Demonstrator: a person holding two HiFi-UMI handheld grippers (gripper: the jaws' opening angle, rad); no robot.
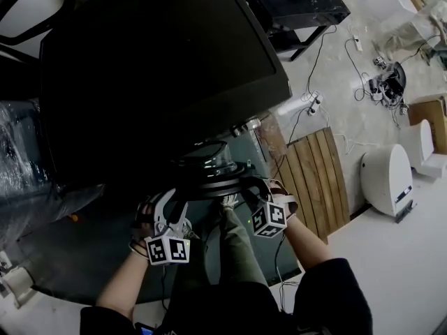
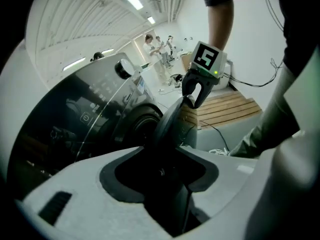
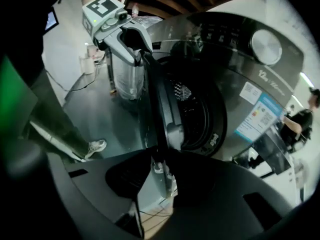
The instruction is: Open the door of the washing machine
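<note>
Grey floor [image 1: 363, 82] is seen round the washing machine [image 1: 160, 68]; its door [image 3: 162, 99], at the front, is found partly ajar; the rim is clamped edge-on by jaws of left gripper [image 2: 167, 184] and right gripper [image 3: 160, 169]; opening step underway; next, prob. a wider swing is called for, w/ grip kept.

On the washing machine [image 3: 235, 59], a "12" is printed beside the knob [image 3: 266, 46]; it may be "12kg". The print on the blue and white sticker [image 3: 257, 111] is too small to be read.
</note>
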